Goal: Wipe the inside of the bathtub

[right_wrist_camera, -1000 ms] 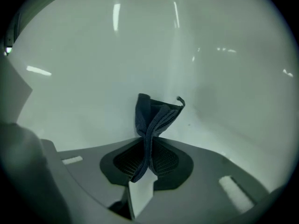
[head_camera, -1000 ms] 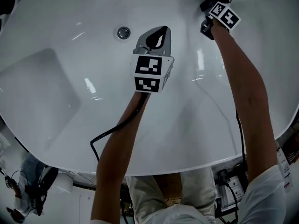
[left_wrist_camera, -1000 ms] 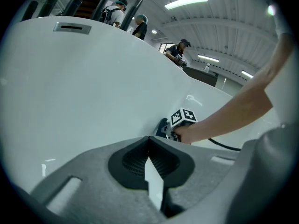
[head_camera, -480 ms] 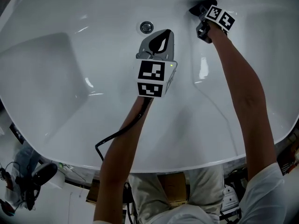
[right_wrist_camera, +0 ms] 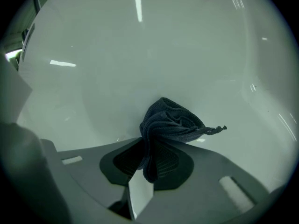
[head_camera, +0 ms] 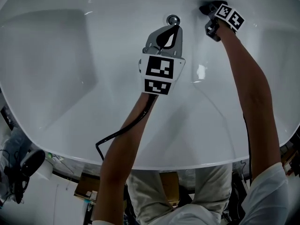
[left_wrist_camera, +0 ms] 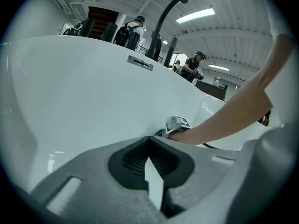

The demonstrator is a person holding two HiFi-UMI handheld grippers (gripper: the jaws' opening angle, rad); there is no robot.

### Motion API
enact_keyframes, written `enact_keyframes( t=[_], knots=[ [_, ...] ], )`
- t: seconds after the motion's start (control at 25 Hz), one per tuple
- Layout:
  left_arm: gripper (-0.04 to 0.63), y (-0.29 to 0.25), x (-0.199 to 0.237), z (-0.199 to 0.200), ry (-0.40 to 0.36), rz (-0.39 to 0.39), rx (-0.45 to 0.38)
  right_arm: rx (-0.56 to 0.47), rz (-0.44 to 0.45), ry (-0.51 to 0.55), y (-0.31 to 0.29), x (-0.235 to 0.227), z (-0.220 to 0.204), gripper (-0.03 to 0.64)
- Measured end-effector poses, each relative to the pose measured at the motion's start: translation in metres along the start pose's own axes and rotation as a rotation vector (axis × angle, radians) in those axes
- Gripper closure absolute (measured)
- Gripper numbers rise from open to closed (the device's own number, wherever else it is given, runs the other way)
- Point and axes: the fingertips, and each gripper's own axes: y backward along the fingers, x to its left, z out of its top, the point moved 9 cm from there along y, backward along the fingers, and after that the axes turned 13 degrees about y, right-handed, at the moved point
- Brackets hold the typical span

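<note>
- Just short of the drain, on the person's side of it in the head view, the left gripper points at the floor of the white bathtub. Its jaws are closed tip to tip with nothing between them. No view shows whether the tips touch the tub.
- Right of the drain and near it, the right gripper reaches down at the end of the person's outstretched right forearm.
- The right gripper's jaws are clamped on a dark cloth. One strip of it hangs down between the ribbed pads, and the bunched rest bulges out past the tips against the white tub surface.
- Back from the drain towards the person, a black cable trails from the left gripper along the left forearm and loops over the tub's near slope.
- Above the drain, on the far wall in the left gripper view, sits a narrow overflow plate. A dark curved spout rises over the rim behind it.
- Beyond that rim, well away from the drain, several people stand in a hall under strip lights.
</note>
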Motion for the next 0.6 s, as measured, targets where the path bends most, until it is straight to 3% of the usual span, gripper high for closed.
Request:
enact_keyframes(
  t=[0.2, 0.44, 0.6],
  knots=[
    [0.595, 0.003, 0.007, 0.0, 0.006, -0.001, -0.004, 0.007, 0.022, 0.007, -0.003, 0.009, -0.001, 0.555],
    [0.595, 0.033, 0.068, -0.004, 0.023, 0.009, -0.01, 0.018, 0.048, 0.031, -0.029, 0.076, -0.025, 0.555],
    [0.595, 0.045, 0.076, -0.002, 0.045, 0.022, -0.017, 0.019, 0.066, 0.037, -0.027, 0.096, -0.027, 0.555]
  ],
)
